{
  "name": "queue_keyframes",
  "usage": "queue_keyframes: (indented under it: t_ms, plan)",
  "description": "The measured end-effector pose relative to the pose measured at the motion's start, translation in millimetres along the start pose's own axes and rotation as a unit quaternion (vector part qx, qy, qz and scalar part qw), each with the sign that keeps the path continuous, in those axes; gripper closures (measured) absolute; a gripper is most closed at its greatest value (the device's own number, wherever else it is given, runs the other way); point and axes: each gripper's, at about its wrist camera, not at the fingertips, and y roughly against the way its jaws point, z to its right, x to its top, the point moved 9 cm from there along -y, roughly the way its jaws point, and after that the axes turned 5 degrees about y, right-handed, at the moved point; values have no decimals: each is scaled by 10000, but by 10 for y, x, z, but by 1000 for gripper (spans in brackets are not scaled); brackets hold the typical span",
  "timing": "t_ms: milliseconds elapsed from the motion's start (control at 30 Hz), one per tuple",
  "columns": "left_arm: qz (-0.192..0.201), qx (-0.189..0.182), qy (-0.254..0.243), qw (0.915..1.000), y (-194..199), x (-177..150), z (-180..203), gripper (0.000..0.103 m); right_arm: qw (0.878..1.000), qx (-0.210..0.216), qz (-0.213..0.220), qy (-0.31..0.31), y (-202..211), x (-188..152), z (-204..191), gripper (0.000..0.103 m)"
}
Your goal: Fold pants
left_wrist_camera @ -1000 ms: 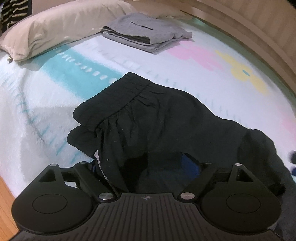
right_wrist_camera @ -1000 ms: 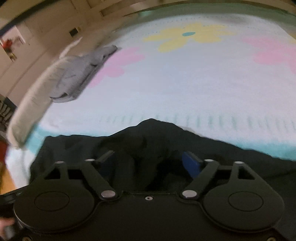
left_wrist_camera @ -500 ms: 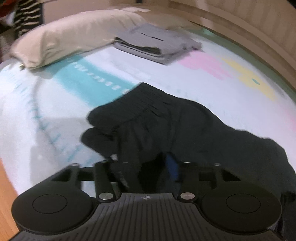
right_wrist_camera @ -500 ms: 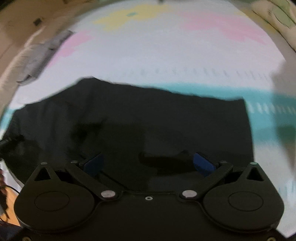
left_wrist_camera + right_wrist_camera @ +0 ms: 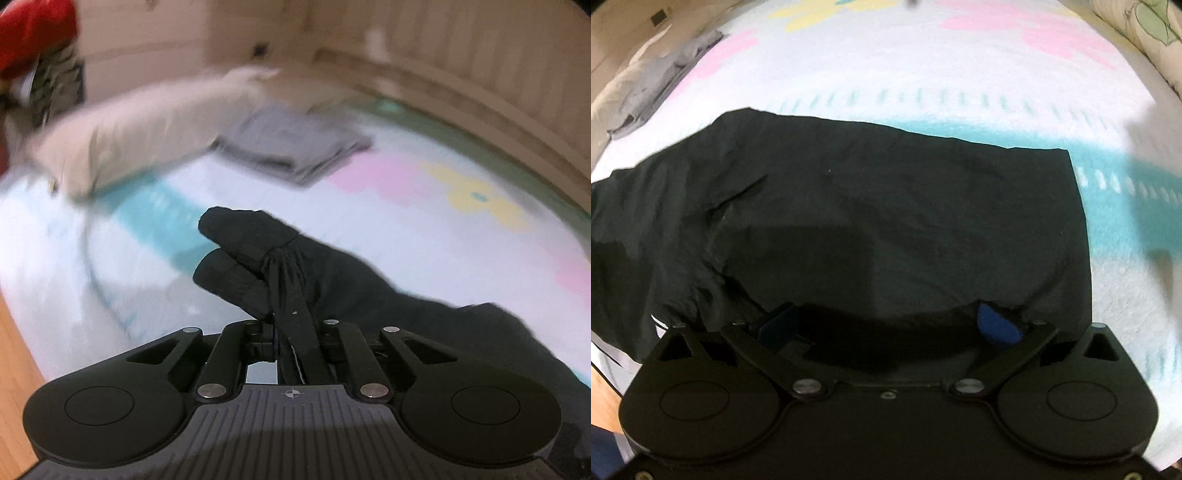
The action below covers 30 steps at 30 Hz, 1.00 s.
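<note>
Black pants (image 5: pixel 886 206), flower-patterned pastel bedspread (image 5: pixel 923 66)

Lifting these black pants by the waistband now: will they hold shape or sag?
Probably sag: the black pants bunch into a thin strip where the left tongs, just closed, pinch them. Likely light, since the fabric looks thin and wrinkled. The free end would probably drag across the bedspread.

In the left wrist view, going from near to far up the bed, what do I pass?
left hand-held gripper, shut on the fabric → black pants → teal stripe of the bedspread → folded grey clothes → wall
</note>
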Motion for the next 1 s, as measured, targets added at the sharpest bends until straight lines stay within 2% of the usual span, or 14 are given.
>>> queue_keyframes:
  t_ms: [100,167,267,367,467,567,600,733,800,867,933,1000]
  plan:
    - [412,-80,-519,9978,306,126,286,93,9998,151,-23,-153,53,-9,66,0]
    - [733,-187,-876,9933,523,197,557,93,9993,251,-63,-272,85,2,91,0]
    - [1176,-437,-1397,9822,847,208,1041,93,9971,485,-115,-574,164,22,144,0]
    - [1314,-913,-1828,9701,1065,33,1603,93,9954,563,65,-778,334,66,254,0]
    - [1216,-1467,-2340,9534,1192,-310,2202,93,9942,440,389,-901,479,173,444,0]
    - [956,-2012,-2722,9361,1173,-748,2685,80,9912,236,599,-1155,570,212,713,0]
    - [734,-2295,-2896,9263,1139,-945,2827,74,9898,153,645,-1262,596,205,809,0]
    - [-66,-2840,-3373,8975,1043,-1531,3094,73,9825,-157,833,-1657,671,186,1141,0]
    - [-259,-2989,-3364,8927,1052,-1626,3090,72,9790,-244,928,-1798,693,192,1249,0]
    - [-312,-3014,-3253,8957,1049,-1570,3033,72,9767,-210,1017,-1876,707,205,1286,0]
    - [-323,-3095,-3091,8987,1097,-1441,2958,66,9764,-115,1063,-1879,724,212,1284,0]
    - [-319,-3214,-3023,8968,1116,-1287,2943,60,9771,-26,1064,-1840,744,204,1250,0]
